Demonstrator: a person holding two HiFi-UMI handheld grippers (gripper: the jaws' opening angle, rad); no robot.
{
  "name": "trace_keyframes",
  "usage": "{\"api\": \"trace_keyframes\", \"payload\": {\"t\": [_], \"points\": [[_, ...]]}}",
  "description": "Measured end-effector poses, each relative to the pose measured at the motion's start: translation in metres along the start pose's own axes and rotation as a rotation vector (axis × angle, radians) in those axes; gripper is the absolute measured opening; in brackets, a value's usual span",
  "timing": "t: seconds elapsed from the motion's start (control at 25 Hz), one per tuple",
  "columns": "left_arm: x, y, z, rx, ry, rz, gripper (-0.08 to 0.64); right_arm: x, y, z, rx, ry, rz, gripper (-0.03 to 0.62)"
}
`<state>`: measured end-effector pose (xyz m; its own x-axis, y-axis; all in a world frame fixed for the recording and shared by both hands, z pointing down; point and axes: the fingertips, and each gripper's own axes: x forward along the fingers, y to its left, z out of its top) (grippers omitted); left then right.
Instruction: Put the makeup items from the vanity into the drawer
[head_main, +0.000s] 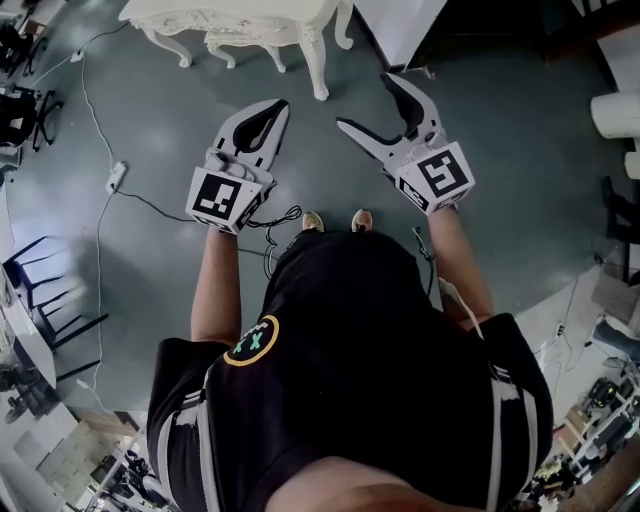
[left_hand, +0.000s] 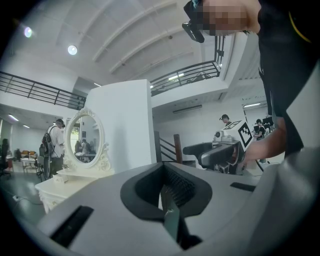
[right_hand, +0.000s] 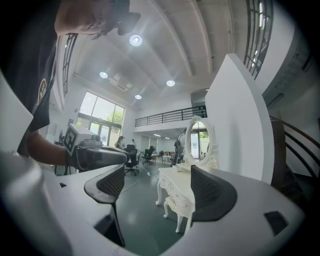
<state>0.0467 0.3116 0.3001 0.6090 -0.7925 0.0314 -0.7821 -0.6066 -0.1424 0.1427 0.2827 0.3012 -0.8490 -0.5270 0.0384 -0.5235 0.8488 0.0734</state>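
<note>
- The left claw (head_main: 278, 108) has its jaws together with nothing between them. The right claw (head_main: 364, 100) stands wide and empty. Both are held level in the air, well short of the vanity (head_main: 250, 22) at the far side.
- The makeup items should be on its worktop, but no view shows them clearly enough to pick one out. Reaching in before they are located risks a blind grab.
- If the left claw arrives closed, it will likely push small items along or off the worktop rather than grip them.
- A cable (head_main: 150, 205) crosses the floor on the left, toward the person's feet. Stepping forward while looking at the claws could snag it.
- The head view shows only the near edge and legs of the vanity from above, plus the floor and cable.
- The right gripper view shows what it lacks: the vanity's (right_hand: 176, 189) front and side, framed in the claw's (right_hand: 157, 189) gap, and the oval mirror (right_hand: 198, 141).
- The left gripper view shows the mirror (left_hand: 85, 139) face-on and the right claw (left_hand: 212, 152) beside it, but not the floor ahead.
</note>
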Motion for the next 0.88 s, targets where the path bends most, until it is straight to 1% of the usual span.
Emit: {"api": "trace_keyframes", "payload": {"t": [0.04,0.12,0.16,0.2,0.4,0.68,0.88], "points": [[0.0,0.001,0.0,0.0,0.001,0.002,0.02,0.001,-0.001,-0.001,0.004,0.004,-0.003,0.453],[0.0,0.003,-0.002,-0.005,0.008,0.01,0.02,0.003,-0.002,-0.004,0.006,0.018,-0.008,0.546],[0.0,0.004,-0.003,-0.009,0.012,0.014,0.02,0.004,-0.002,-0.005,0.009,0.025,-0.008,0.581],[0.001,0.004,-0.003,-0.009,0.013,0.014,0.02,0.004,-0.003,-0.007,0.012,0.031,-0.008,0.598],[0.005,0.004,-0.004,-0.019,0.015,0.026,0.02,0.003,-0.005,-0.01,-0.004,0.044,-0.004,0.6],[0.017,-0.002,0.001,-0.005,0.016,0.036,0.02,-0.003,-0.02,-0.011,-0.009,0.041,0.006,0.6],[0.029,-0.009,0.007,0.011,0.025,0.075,0.02,-0.015,-0.034,-0.011,-0.015,0.036,0.034,0.6]]}}
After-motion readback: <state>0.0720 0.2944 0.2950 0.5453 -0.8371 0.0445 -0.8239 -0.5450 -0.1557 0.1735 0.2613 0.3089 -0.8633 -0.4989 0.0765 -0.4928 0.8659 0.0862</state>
